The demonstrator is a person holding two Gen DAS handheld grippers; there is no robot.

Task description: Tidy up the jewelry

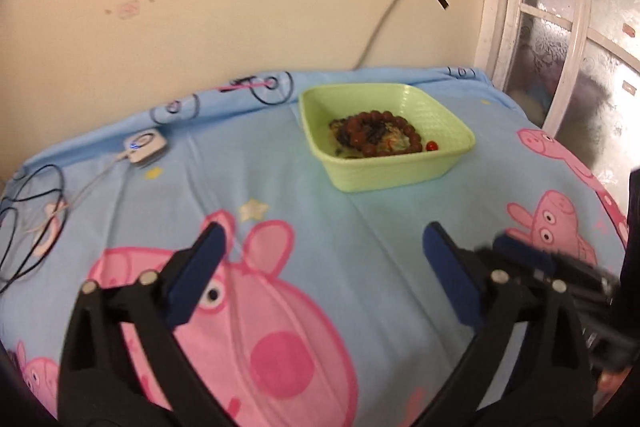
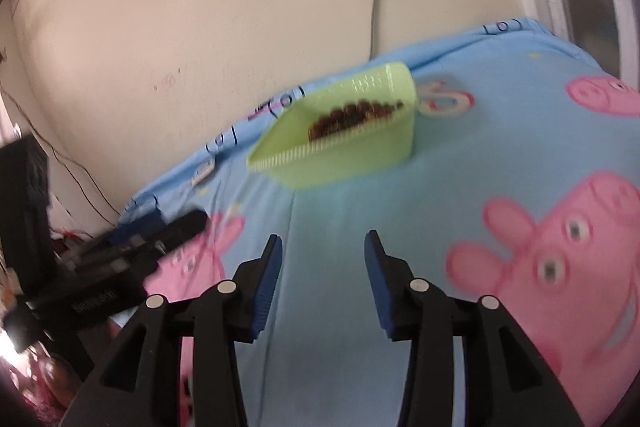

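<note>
Jewelry (image 1: 376, 133): piled in green tray (image 1: 400, 171) on bed (image 1: 320, 219). Left gripper (image 1: 324, 267) wide open, right gripper (image 2: 322, 279) partly open, both empty. Judged betw. steps; next: reach tray, pinch beads.

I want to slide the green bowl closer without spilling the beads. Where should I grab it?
Grip the green bowl by its near rim, coming from the front with one finger inside: the thin flared wall suits a pinch, and the bead bracelet lies farther back.

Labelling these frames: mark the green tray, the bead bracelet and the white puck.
green tray (image 1: 400, 175): left wrist view, near outer wall.
bead bracelet (image 1: 370, 116): left wrist view, far beads.
white puck (image 1: 145, 145): left wrist view, top face.
</note>
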